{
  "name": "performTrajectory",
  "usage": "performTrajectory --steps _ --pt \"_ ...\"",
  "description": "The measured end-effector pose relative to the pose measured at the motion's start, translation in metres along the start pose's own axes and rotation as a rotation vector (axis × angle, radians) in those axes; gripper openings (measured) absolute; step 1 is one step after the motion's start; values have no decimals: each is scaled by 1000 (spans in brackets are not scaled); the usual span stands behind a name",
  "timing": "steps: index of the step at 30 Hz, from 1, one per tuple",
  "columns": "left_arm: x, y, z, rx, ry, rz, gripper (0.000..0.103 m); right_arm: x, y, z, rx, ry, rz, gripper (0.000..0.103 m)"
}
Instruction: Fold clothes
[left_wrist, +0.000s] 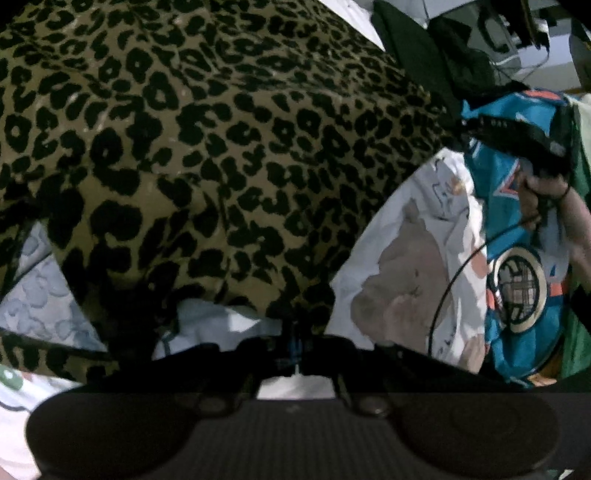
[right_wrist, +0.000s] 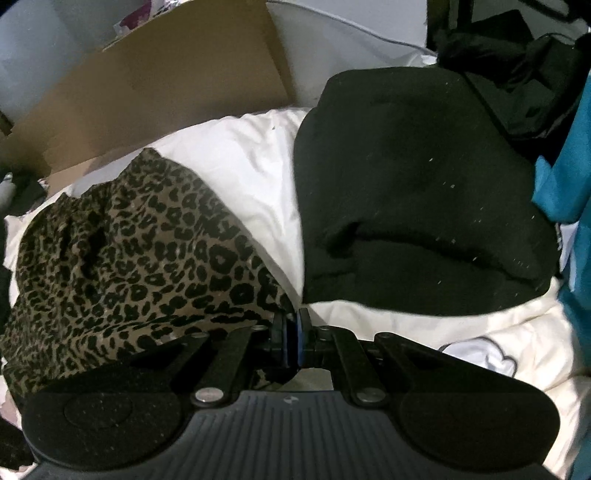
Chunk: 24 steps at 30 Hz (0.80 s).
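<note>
Around you, a folded black garment (right_wrist: 417, 206) fills the upper right of the right view, a cardboard box (right_wrist: 155, 85) the upper left, and a teal jersey (left_wrist: 517, 295) the left view's right edge. Your leopard-print garment (right_wrist: 122, 258) lies bunched on white bedding (right_wrist: 243, 166): thin, soft, spotted. Your right gripper (right_wrist: 291, 332) has its jaws pinched on its edge; your left gripper (left_wrist: 297, 343) likewise.

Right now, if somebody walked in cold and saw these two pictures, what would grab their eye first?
The olive-and-black leopard-print garment grabs first: it fills most of the left wrist view, and both the left tongs and right tongs are shut on its edge. Next, in the right wrist view, the folded black fleece garment lies right of it on white bedding. A turquoise sports jersey with a round crest glows at the left view's right edge.
</note>
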<state>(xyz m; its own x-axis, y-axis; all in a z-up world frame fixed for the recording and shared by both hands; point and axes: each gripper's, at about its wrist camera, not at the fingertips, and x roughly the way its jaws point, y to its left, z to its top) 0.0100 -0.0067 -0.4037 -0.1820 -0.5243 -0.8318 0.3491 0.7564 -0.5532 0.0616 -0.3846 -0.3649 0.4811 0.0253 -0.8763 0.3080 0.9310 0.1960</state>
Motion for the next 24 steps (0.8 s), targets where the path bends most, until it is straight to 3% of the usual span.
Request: performTrajectory --steps 5,8,10,14,21,24 --pt "-21 19 -20 48 46 60 4 13 6 -4 -15 40 -80 8" --pt "-38 19 -22 84 7 59 19 5 13 -7 -47 24 -101 17" --pt "-52 20 -18 88 -31 66 21 0 18 -6 -63 11 -99 22" --pt "-81 28 -12 84 -98 113 23 -7 31 -4 -80 -10 -71 22" --pt "-132 40 -2 75 -216 196 44 -8 56 -4 -123 -13 -13 23" --pt "-128 44 -2 67 -200 220 47 -8 63 -6 -136 -9 7 23"
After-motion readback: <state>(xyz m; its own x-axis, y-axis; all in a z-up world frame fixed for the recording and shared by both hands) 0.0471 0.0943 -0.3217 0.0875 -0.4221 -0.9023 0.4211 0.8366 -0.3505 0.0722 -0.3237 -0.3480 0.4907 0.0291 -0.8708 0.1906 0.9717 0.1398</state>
